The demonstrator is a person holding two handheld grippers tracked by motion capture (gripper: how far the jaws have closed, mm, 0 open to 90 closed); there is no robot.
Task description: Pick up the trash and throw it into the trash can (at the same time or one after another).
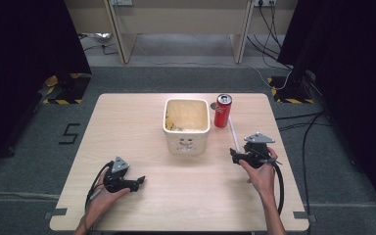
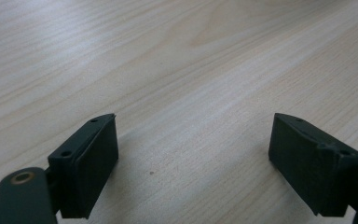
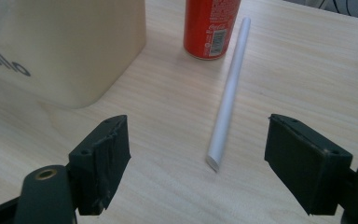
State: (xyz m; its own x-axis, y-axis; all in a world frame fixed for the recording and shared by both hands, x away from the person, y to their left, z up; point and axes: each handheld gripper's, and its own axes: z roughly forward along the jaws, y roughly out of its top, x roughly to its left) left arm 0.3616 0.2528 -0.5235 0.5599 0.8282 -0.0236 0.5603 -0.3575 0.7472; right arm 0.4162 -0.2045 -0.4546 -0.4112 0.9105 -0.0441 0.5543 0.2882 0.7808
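Gaping right hand-held gripper (image 3: 198, 161) — white tube (image 3: 228, 93) untouched

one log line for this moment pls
left gripper: open, over bare table | right gripper: open, straw end between jaws, untouched | can beside bin

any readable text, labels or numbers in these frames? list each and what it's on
"ello": dark letters on the cream bin's side, first part cut off at the right gripper view's edge.
"5": black mark on the grey floor left of the table.
Red can: white print and barcode, too small to read.
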